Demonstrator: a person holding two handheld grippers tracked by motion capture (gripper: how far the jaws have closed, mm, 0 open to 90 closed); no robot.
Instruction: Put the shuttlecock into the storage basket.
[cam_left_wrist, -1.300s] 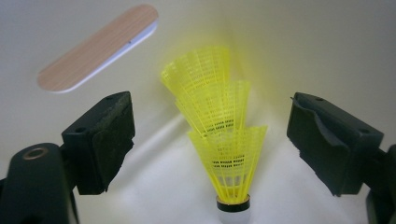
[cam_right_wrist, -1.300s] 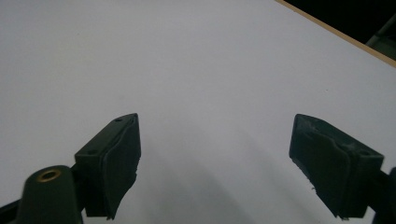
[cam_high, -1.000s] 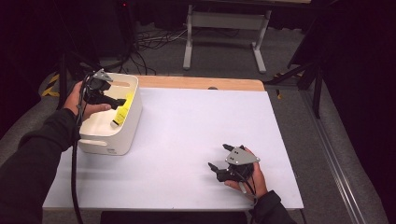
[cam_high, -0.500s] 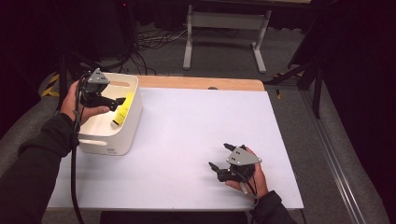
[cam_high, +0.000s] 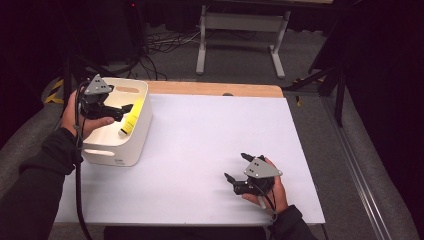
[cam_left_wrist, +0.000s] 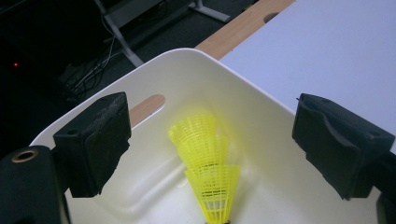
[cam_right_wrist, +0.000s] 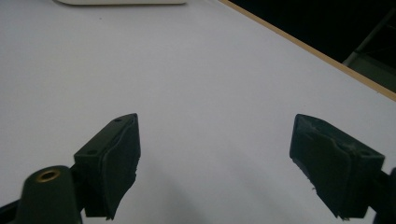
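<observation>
White bin (cam_left_wrist: 261, 107): shuttlecocks (cam_left_wrist: 205, 168) beneath left claw (cam_left_wrist: 224, 149)

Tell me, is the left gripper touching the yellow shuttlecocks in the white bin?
Apart. In the left gripper view the left gripper has its jaws wide open, with bare bin wall showing between each pad and the yellow shuttlecocks stacked below.

The desk (cam_high: 210, 150) has a pale, matte white top with a strip of light wood (cam_high: 215, 89) along its far edge. Beyond it lies grey carpet floor (cam_high: 280, 65), where a tangle of black cables (cam_high: 165, 42) trails beside a grey metal stand (cam_high: 240, 30) with splayed feet. The room behind is dark, and a metal rail (cam_high: 357, 170) runs along the floor on the right.
</observation>
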